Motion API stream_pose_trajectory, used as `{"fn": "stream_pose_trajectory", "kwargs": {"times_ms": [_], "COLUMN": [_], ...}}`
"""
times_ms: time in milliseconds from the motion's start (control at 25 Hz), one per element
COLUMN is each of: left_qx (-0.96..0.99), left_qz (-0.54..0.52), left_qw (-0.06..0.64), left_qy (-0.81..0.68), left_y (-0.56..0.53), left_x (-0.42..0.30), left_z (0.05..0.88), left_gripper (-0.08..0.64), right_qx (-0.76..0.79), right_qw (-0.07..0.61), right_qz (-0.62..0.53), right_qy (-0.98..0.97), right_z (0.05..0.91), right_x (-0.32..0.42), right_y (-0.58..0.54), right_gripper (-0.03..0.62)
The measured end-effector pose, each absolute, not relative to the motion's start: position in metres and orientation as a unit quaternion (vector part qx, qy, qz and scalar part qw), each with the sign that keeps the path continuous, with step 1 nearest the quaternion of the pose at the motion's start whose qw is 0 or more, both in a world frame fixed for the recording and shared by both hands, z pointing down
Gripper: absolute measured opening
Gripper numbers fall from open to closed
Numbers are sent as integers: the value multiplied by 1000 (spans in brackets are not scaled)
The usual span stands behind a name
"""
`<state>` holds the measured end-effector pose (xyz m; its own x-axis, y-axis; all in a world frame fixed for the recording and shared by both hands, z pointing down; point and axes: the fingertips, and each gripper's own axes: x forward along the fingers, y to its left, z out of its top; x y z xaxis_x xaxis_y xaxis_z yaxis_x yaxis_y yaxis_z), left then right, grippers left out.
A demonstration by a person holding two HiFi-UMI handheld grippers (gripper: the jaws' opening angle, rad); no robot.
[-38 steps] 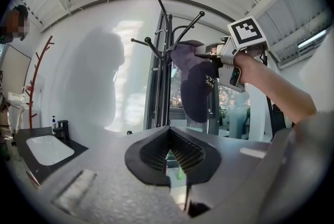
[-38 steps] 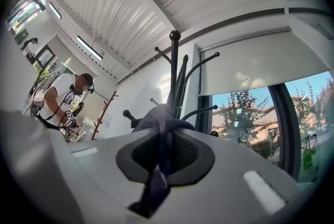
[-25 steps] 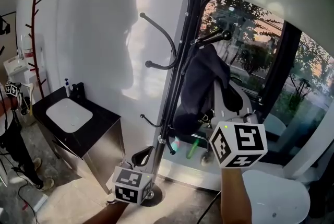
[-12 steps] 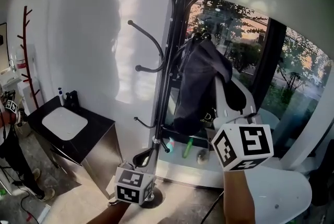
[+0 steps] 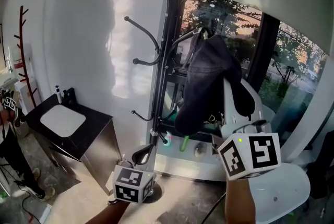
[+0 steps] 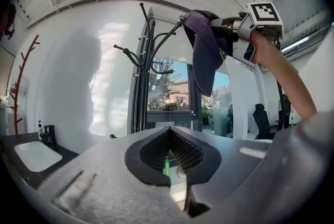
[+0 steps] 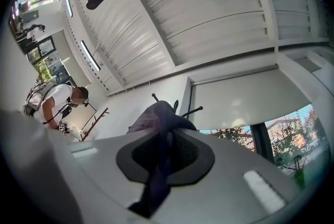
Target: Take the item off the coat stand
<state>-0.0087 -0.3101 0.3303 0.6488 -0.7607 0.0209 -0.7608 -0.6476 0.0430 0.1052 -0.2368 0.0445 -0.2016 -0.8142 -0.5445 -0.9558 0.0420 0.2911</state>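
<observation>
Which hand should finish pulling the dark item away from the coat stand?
Right. The right gripper is shut on the dark item up beside the coat stand hooks. The left gripper hangs low near the base, jaws together, holding nothing.

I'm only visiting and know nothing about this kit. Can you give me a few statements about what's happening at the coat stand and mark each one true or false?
1. The right tool is clamped on a dark fabric cap. True.
2. The left tool grips the cap too. False: its jaws are together with nothing between them.
3. The black metal coat stand has curved hooks. True.
4. In the head view, the white sink in the black counter is to the right of the stand. False: it is to the left.
5. Coats hang on the stand's left-hand hooks. False: those hooks are bare.
</observation>
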Motion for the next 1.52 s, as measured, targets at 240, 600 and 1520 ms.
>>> {"fn": "stream_pose_trajectory", "kwargs": {"times_ms": [240, 600, 1520], "left_qx": [910, 907, 906], "left_qz": [-16, -27, -1], "left_qw": [23, 8, 11], "left_qy": [-415, -420, -423], "left_y": [-296, -284, -284], "left_x": [-7, -6, -4], "left_z": [317, 306, 323], "left_gripper": [2, 2, 2], "right_qx": [-635, -655, -673], "right_qw": [111, 75, 43], "right_qz": [277, 210, 101], "right_qy": [712, 722, 731], "right_z": [92, 184, 295], "right_x": [117, 123, 124], "right_y": [-213, -214, -241], "right_gripper": [23, 25, 25]}}
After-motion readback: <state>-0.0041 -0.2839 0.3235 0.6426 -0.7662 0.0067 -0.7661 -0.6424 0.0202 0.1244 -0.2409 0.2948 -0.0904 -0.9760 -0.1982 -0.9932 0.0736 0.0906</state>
